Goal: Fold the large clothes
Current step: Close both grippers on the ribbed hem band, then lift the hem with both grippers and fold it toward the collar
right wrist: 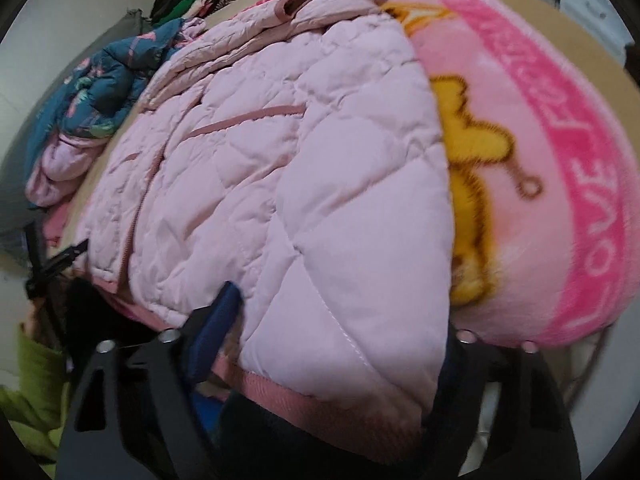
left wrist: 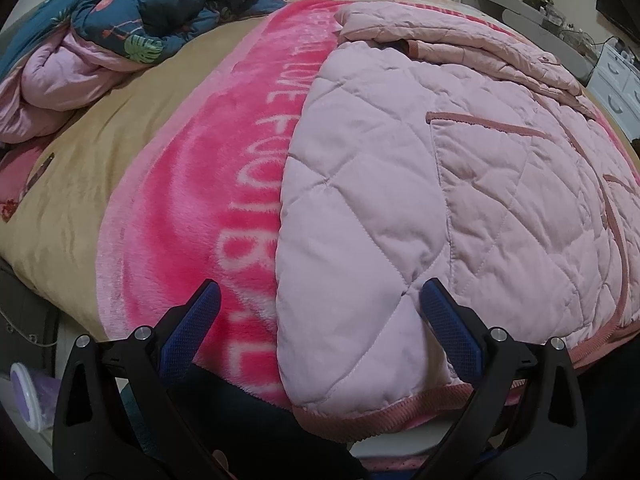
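Note:
A pale pink quilted jacket (left wrist: 440, 184) lies flat on a bright pink blanket (left wrist: 208, 200) on the bed, its ribbed hem toward me. My left gripper (left wrist: 320, 300) is open, its jaws spread across the jacket's lower left corner, just above the fabric. In the right wrist view the jacket (right wrist: 280, 184) fills the middle. My right gripper (right wrist: 340, 320) is open at the jacket's lower right corner. Its left finger (right wrist: 218, 316) rests against the fabric. Its right finger is hidden under the jacket's edge.
A crumpled blue floral quilt (left wrist: 152, 4) with a pink lining lies at the far left of the bed. A tan sheet (left wrist: 120, 120) shows beside the blanket. A shelf and white drawers (left wrist: 616, 80) stand at the far right. A pile of clothes (right wrist: 192, 0) sits behind the bed.

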